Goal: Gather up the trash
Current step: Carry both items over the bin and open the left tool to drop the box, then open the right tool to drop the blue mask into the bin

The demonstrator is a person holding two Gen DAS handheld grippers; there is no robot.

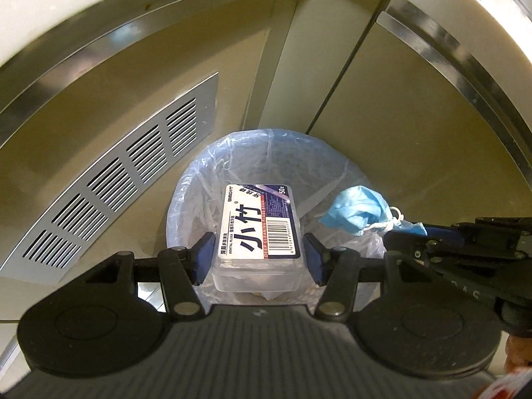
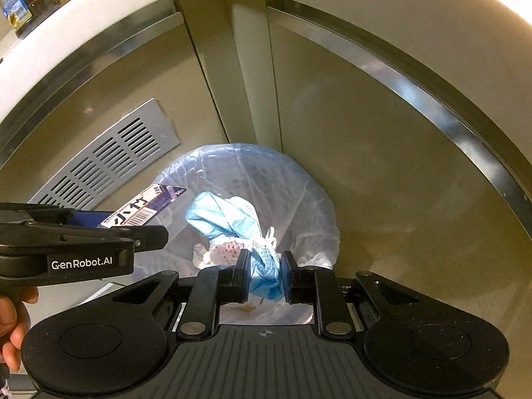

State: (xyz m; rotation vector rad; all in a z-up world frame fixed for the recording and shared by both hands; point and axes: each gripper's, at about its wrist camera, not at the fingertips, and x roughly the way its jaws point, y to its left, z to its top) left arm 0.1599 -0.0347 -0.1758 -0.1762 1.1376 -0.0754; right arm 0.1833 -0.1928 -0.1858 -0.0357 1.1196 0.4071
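Right now my left gripper clamps the floss box and my right gripper pinches the crumpled mask, both above the lined bin. Released off-centre, the mask's loops could snag a pad, or the box clip the rim.

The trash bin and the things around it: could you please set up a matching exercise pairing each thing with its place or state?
Things:
1. floss box
2. face mask
3. trash bin
4. vent grille

Places or states:
A. lined with a clear bag, on the floor in the corner
B. clamped in the right gripper
C. set into the cabinet panel, left of the bin
D. held between the fingers of the left gripper

Pairs: 1-D, 2-B, 3-A, 4-C
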